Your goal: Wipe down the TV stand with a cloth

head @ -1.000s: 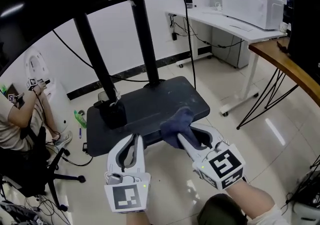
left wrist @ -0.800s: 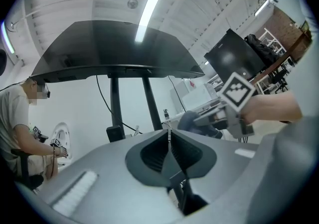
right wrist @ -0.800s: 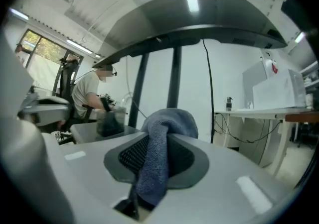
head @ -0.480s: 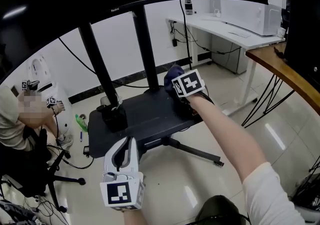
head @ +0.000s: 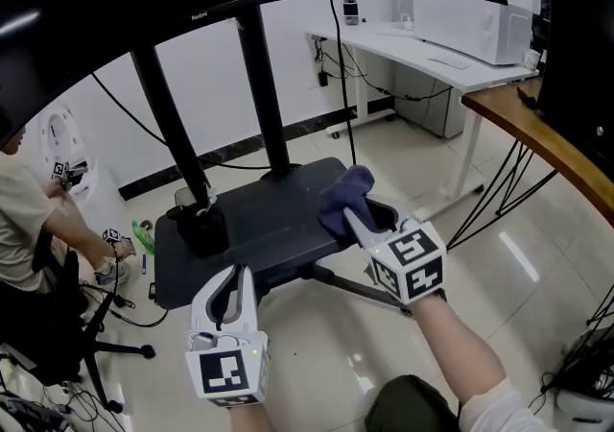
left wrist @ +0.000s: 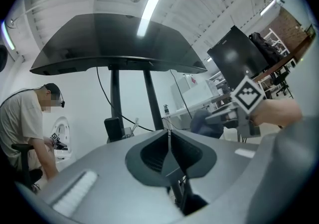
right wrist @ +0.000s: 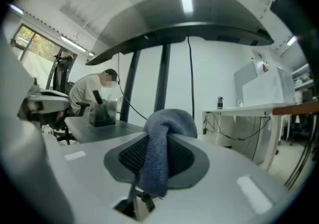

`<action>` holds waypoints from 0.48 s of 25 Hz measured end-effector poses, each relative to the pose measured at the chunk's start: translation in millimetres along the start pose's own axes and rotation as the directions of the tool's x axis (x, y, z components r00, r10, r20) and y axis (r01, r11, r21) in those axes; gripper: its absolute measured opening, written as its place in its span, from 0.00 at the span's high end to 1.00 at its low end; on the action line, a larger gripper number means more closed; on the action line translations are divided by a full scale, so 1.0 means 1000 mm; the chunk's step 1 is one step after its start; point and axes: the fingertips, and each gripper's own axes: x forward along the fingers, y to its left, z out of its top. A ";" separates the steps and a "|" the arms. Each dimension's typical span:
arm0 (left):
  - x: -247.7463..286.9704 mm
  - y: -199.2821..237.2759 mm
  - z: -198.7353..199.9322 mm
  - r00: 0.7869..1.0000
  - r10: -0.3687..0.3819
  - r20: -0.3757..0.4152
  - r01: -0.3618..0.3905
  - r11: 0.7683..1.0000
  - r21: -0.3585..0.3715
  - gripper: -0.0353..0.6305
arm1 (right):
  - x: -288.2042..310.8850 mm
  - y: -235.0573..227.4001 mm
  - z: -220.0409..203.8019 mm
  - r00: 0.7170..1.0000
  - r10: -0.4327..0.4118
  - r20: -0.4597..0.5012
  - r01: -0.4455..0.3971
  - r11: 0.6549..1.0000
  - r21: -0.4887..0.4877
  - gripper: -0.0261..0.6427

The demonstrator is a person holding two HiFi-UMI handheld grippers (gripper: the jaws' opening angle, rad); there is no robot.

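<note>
Clamping blue cloth [head: 343,196], right gripper [head: 369,221] seemingly touches TV stand [head: 259,221].

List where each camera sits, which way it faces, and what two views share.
Head view: on the person's head, facing steeply down at the black metal TV stand; shows both the left claw and right claw.
Left gripper view: on the left claw, facing along its shut jaws toward the stand; right claw at right.
Right gripper view: on the right claw, facing along jaws clamped on the dark blue terry cloth.
Shared: head and left gripper views both show the right claw.
</note>
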 end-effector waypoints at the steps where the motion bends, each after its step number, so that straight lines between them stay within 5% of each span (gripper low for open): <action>1: 0.003 -0.006 -0.001 1.000 -0.006 0.000 0.006 1.000 -0.004 0.77 | -0.020 0.011 0.000 0.999 -0.017 0.041 0.018 1.000 -0.010 0.82; 7: 0.011 -0.036 -0.004 0.999 -0.044 -0.004 0.044 0.999 -0.022 0.77 | -0.105 0.049 -0.006 0.965 -0.221 0.144 0.229 0.973 -0.041 0.81; 12: 0.005 -0.038 0.005 0.999 -0.029 -0.016 0.028 0.999 -0.026 0.77 | -0.106 0.069 0.007 0.973 -0.184 0.136 0.191 0.981 -0.035 0.81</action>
